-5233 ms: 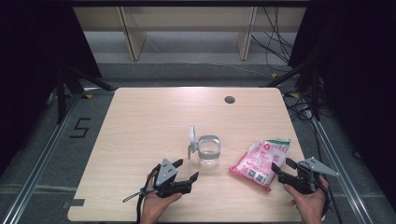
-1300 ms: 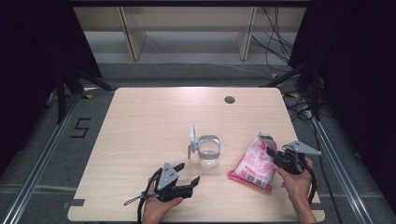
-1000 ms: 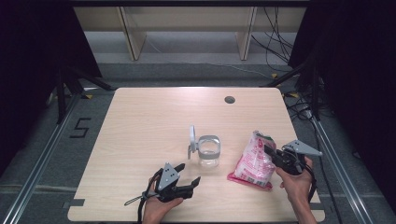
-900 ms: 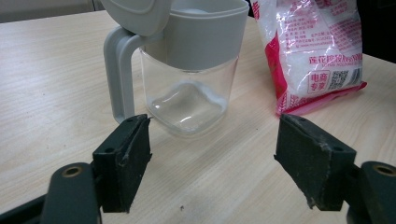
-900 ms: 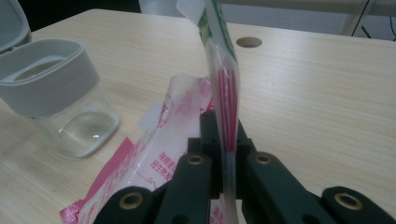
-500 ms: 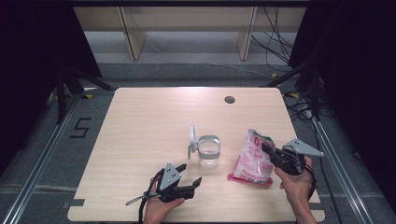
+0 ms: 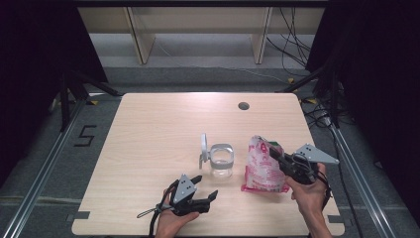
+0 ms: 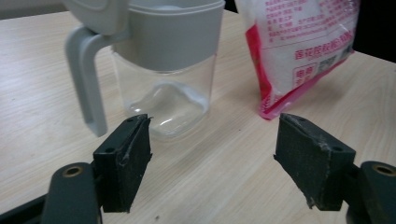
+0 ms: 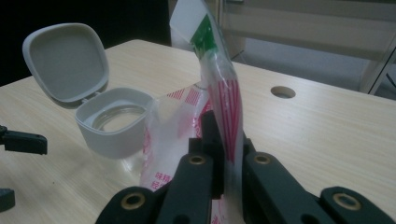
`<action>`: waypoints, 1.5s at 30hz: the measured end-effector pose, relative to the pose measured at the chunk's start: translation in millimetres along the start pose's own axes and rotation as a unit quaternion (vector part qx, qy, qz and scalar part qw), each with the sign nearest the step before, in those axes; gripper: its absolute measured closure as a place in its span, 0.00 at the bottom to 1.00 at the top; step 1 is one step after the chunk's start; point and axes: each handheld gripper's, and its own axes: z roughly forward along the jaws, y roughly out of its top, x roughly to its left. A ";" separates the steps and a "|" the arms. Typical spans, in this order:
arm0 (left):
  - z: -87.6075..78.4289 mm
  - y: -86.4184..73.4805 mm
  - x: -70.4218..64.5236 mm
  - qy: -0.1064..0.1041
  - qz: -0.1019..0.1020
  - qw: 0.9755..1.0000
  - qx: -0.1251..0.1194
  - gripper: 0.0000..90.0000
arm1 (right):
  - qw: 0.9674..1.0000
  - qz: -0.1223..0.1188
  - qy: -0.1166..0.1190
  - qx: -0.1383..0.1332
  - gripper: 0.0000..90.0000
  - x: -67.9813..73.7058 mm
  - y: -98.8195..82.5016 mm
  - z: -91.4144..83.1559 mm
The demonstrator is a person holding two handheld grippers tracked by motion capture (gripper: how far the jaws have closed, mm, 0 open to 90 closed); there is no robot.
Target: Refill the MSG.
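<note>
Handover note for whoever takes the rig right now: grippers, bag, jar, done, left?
Right gripper: jaws shut on the upper part of the pink-and-white plastic bag, standing upright on the light wooden table.
Left gripper: open, holding nothing, near the table's front edge, facing the jar.
Clear jar with grey collar: left of the bag, hinged grey lid flipped open.
Done: bag gripped and stood up, jar open.
Left: probably tipping the bag's contents into the jar; left gripper may need to steady it.
</note>
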 end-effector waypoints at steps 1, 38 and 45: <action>1.4 1.0 -0.6 -0.002 0.009 1.000 0.011 0.29 | 1.000 0.009 0.003 0.000 1.00 2.4 1.4 0.0; 75.9 20.3 -54.0 -0.031 0.055 0.997 0.035 0.41 | 0.996 -0.048 0.061 -0.043 1.00 51.2 60.5 -23.1; 77.9 19.2 -60.2 -0.037 0.054 0.998 0.000 0.74 | 0.995 -0.062 0.061 -0.042 1.00 52.6 59.9 -20.0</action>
